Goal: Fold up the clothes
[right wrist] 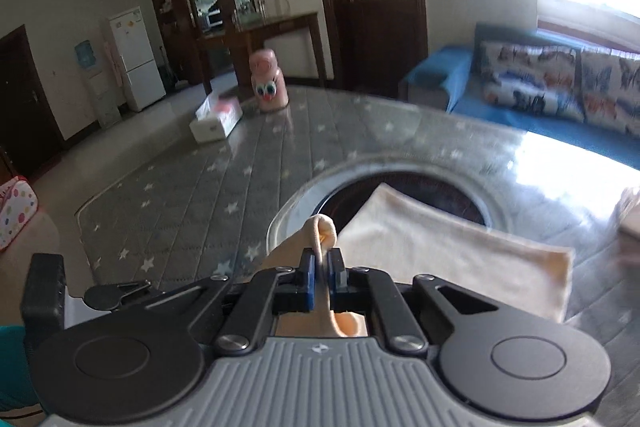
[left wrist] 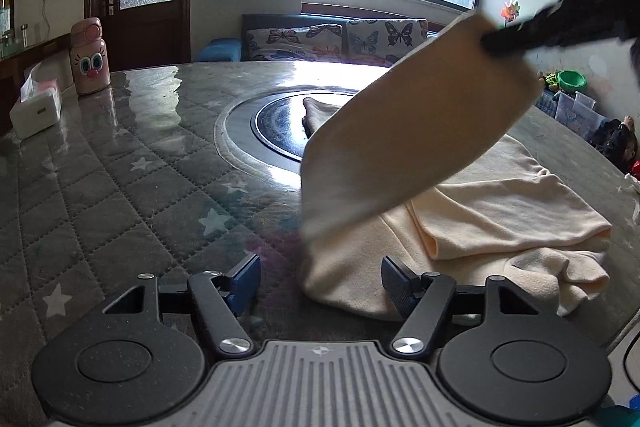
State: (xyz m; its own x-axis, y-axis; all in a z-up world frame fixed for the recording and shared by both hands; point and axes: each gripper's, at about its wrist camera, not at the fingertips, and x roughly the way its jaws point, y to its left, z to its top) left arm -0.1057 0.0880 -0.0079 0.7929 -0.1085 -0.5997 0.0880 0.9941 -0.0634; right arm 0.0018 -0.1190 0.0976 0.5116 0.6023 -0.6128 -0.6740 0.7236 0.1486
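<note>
Ahead of both your grippers lies the table [left wrist: 120,163] with its dark round inset. Your cream garment [left wrist: 500,211] sprawls ahead and right of your left gripper [left wrist: 320,283], whose jaws stand wide with nothing between them. Your right gripper [right wrist: 322,277] is clamped narrow on a lifted fold of the garment.

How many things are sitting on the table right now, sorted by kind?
Cream garment: 1, partly lifted by the right gripper
Pink bottle: 1
Tissue box: 1
Total: 3
</note>
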